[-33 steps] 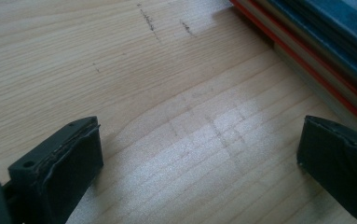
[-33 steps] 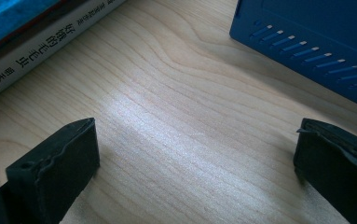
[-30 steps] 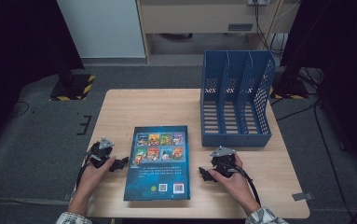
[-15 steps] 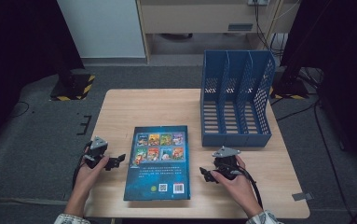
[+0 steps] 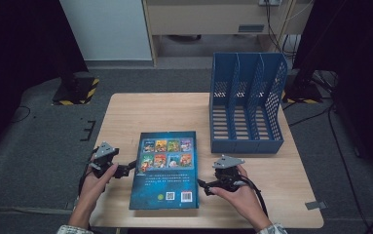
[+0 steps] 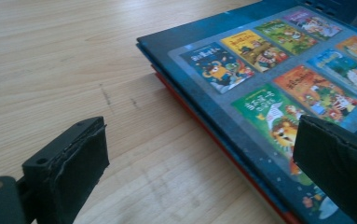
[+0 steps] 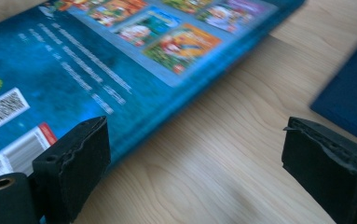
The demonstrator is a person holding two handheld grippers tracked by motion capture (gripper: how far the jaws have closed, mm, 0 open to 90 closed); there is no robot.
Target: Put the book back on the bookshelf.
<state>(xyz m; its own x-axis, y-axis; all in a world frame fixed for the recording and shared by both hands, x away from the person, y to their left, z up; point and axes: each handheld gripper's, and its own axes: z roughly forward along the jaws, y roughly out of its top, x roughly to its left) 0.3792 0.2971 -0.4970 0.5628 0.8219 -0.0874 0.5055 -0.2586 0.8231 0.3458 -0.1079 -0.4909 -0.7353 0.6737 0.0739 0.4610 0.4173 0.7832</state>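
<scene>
A dark blue book (image 5: 166,168) lies flat on the wooden table (image 5: 174,112), back cover up, with small colourful pictures and a QR code; a red edge shows under it (image 6: 204,126). My left gripper (image 5: 132,168) is open at the book's left edge, one jaw over the cover, the other over bare wood (image 6: 199,177). My right gripper (image 5: 202,187) is open at the book's right edge near its lower corner (image 7: 199,154). Neither holds anything.
A blue file rack (image 5: 246,105) with three slots stands at the table's back right; its base shows at the right of the right gripper view (image 7: 348,102). Cables trail from both grippers. Grey carpet surrounds the table.
Both grippers have moved inward to the book's edges, the left one rightward and the right one slightly down and left. The book has not moved.
</scene>
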